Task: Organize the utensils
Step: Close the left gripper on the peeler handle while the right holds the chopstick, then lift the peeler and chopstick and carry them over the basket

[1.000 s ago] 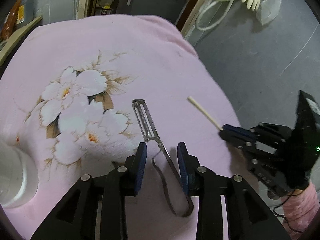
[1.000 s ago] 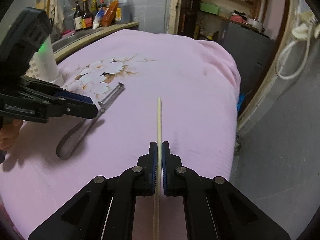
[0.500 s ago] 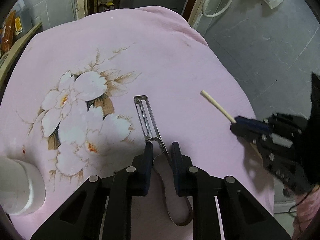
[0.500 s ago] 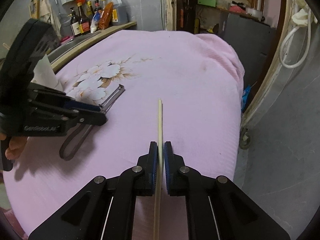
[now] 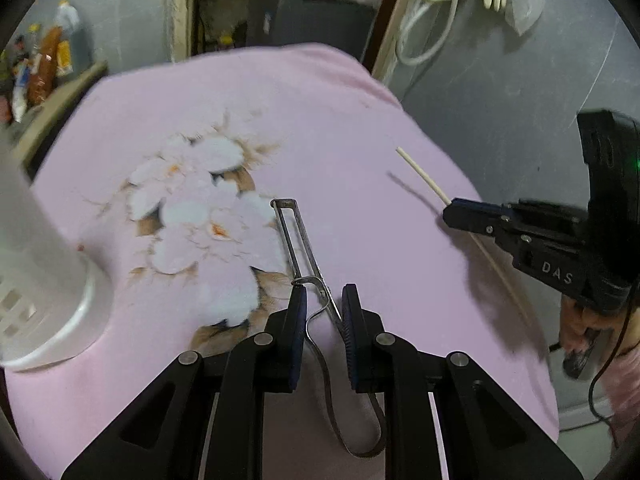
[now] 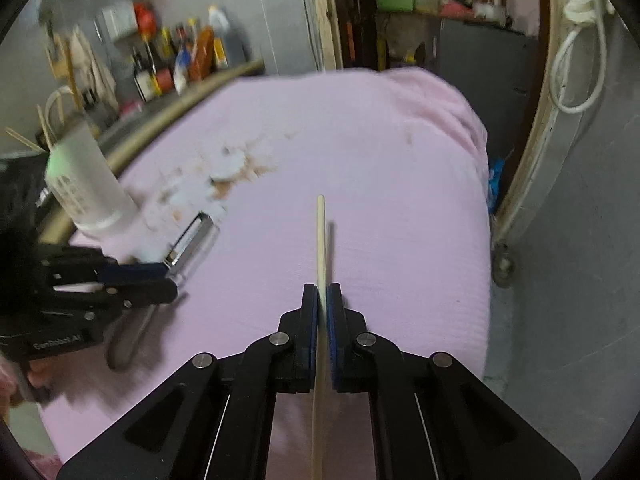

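Peeler (image 5: 298, 240), slim shiny metal, slotted blade, dark loop handle

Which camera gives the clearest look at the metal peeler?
The left wrist view: the peeler lies sharp, blade to looped handle, on the pink cloth. The right wrist view shows only its blurred blade, the left hand-held gripper covering the rest.

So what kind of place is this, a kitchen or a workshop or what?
Most likely a lived-in home kitchen or utility room, not a lab. Sauce and oil bottles crowd a counter at the back, cluttered shelves fill a doorway, and the worktop is covered with a pink flowered cloth beside grey walls.
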Motion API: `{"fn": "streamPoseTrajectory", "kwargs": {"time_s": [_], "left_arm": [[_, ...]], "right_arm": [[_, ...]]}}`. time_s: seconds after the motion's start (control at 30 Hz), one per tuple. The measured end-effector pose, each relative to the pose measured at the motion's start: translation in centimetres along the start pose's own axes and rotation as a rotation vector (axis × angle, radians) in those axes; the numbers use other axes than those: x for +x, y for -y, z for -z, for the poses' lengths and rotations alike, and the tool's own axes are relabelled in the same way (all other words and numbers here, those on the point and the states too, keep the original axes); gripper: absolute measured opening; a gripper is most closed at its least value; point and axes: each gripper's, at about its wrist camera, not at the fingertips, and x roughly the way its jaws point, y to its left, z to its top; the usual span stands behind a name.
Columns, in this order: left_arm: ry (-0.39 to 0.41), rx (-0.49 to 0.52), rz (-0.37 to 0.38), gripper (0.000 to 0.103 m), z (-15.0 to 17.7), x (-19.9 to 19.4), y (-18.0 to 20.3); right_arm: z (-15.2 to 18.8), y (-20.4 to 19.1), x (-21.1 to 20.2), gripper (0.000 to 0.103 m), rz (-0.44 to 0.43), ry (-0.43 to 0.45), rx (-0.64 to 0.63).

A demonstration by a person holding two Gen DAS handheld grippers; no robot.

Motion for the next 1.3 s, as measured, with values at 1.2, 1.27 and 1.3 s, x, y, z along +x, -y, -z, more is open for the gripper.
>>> {"fn": "streamPoseTrajectory", "kwargs": {"time_s": [1.2,1.27,1.3], "left_arm": [[0.922,-0.005,-0.363,0.014,0.4,-21.8,-5.2],[0.943,-0.026,-0.377,0.014,0.5,-22.9,-6.6],[0.953,-0.038,-0.38,0.014,0.5,-23.4,-7.2]], "right_arm": [[-4.9,-15.6,-10.3,0.003,-0.035,1.125,-0.047],[-5.6,-16.2,-10.1,0.003,-0.06,1.143,-0.029],[-6.2,-16.6,-9.9,0.003,-0.082,1.155,-0.012]]}}
